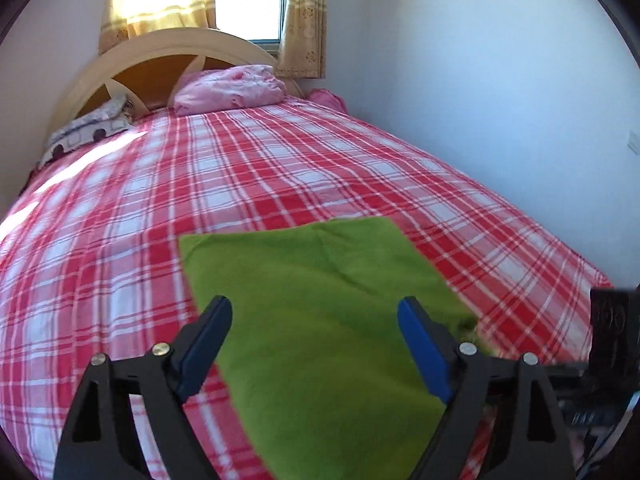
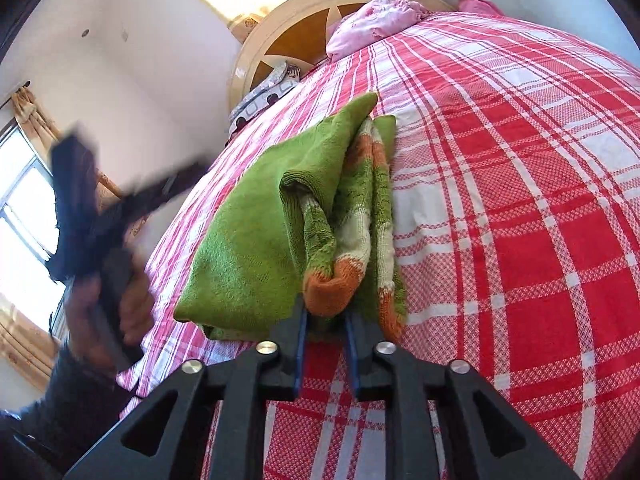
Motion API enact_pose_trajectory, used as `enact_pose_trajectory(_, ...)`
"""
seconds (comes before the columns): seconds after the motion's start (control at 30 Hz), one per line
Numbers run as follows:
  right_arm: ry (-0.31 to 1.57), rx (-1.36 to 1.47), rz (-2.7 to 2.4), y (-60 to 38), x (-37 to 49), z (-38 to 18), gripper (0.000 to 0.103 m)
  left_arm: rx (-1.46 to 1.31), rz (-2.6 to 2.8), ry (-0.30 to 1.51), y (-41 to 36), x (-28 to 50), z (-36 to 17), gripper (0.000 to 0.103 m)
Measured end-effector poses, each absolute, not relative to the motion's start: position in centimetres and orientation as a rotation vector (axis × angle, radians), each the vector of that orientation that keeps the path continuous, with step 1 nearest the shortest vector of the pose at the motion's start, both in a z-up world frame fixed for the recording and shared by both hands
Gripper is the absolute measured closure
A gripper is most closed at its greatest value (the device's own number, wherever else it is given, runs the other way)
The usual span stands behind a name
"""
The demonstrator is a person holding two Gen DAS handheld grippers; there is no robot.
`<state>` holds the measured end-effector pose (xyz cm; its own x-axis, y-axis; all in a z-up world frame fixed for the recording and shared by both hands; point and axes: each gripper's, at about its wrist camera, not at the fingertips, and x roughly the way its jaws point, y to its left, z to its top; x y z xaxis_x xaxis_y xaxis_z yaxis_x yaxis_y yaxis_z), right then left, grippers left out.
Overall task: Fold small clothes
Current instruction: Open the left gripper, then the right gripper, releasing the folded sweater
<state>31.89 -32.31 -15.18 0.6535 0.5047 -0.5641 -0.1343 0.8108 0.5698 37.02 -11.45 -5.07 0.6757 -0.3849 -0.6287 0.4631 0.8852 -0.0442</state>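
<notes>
The bed [image 1: 280, 168] fills both views, its red-and-white plaid cover woven flat and a little rumpled, running ahead of the tools to a curved headboard [image 1: 168, 52]. A soft pink pillow [image 1: 232, 88] leans there, with a patterned cloth [image 1: 88, 124] to its left.

The garment [image 1: 320, 320], a small green knit with a fuzzy, terry-like nap, lies on the cover directly ahead of and beneath the left gripper [image 1: 316, 344]. From that side it reads as a smooth, roughly rectangular panel, already doubled over. The right wrist view shows its layered edge: orange and cream bands tucked between green folds.

The left gripper hangs above the panel with its blue pads [image 1: 424, 352] wide apart, holding nothing. The right gripper [image 2: 326, 320] has its fingers drawn close on the orange-banded edge just ahead of it; it looks clamped on that fold, though the tips are partly hidden by cloth.

The step in hand seems to be a further fold or a tidying of the edge. Next, probably, the right tool carries its held edge across while the left pins or smooths the panel; the thick, springy knit may want pressing to stay flat.
</notes>
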Motion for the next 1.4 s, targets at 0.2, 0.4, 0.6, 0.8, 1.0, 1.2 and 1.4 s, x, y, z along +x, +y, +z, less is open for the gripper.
enact_pose_trajectory(0.2, 0.768, 0.494, 0.352, -31.9, 31.8, -15.3, 0.083, 0.175, -0.390, 0.689, -6.7, 31.1, -8.4, 0.001)
enact_pose_trajectory(0.4, 0.755, 0.468, 0.335, -31.7, 31.4, -15.2, 0.083, 0.245, -0.340, 0.763, -8.9, 30.7, -11.7, 0.000)
enact_pose_trajectory(0.6, 0.755, 0.468, 0.334, -31.7, 31.4, -15.2, 0.083, 0.415, -0.217, 0.710, -11.7, 30.7, -12.2, 0.000)
enact_pose_trajectory(0.8, 0.770, 0.466, 0.345, -31.6, 31.7, -15.4, 0.082, 0.380, -0.090, 0.746, -10.4, 33.1, -12.4, 0.000)
enact_pose_trajectory(1.0, 0.771, 0.459, 0.289, -31.7, 31.9, -15.4, 0.082, 0.217, -0.117, 0.851, -6.3, 32.6, -13.3, 0.000)
enact_pose_trajectory(1.2, 0.667, 0.368, 0.137, -32.3, 29.8, -13.2, 0.081, 0.135, -0.187, 0.887, -5.9, 31.1, -13.0, 0.000)
enact_pose_trajectory(1.4, 0.631, 0.315, 0.239, -30.1, 31.6, -10.4, 0.081, 0.244, -0.248, 0.769, -6.7, 26.6, -10.7, 0.000)
